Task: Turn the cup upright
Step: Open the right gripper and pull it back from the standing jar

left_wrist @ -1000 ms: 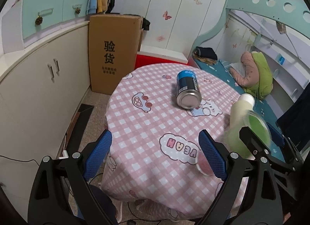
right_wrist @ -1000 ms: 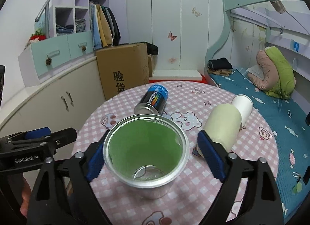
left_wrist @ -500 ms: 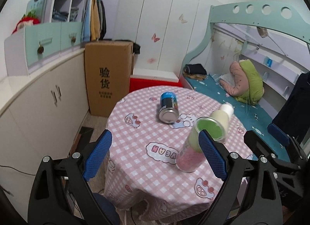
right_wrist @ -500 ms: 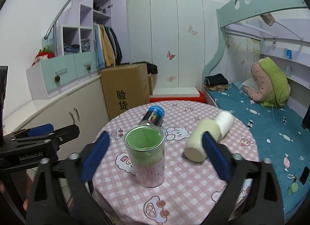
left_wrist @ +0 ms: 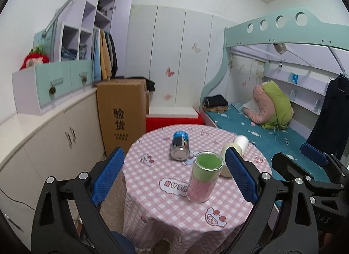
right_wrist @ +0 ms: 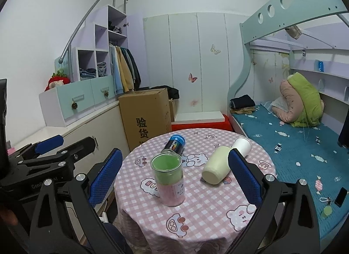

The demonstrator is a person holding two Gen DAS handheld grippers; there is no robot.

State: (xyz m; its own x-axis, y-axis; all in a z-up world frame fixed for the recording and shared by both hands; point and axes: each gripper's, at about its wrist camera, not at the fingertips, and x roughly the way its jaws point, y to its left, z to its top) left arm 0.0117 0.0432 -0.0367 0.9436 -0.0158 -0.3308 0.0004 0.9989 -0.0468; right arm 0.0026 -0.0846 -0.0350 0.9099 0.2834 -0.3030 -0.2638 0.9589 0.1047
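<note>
A cup (left_wrist: 204, 178) with a green upper band and pink lower body stands upright, mouth up, on the round pink checked table (left_wrist: 165, 206). It also shows in the right wrist view (right_wrist: 170, 180). My left gripper (left_wrist: 174, 179) is open and empty, held back from the table's near edge. My right gripper (right_wrist: 174, 177) is open and empty, also back from the cup. The right gripper shows at the right of the left wrist view (left_wrist: 314, 166); the left gripper shows at the left of the right wrist view (right_wrist: 50, 151).
A blue can (right_wrist: 174, 144) lies on its side behind the cup. A cream bottle with a white cap (right_wrist: 224, 162) lies on its side to the cup's right. A cardboard box (right_wrist: 146, 118), cabinets and a bunk bed (right_wrist: 294, 133) surround the table.
The right gripper held the cup a second ago, then set it upright on the table and let go. Both grippers have pulled back and up from the table.
</note>
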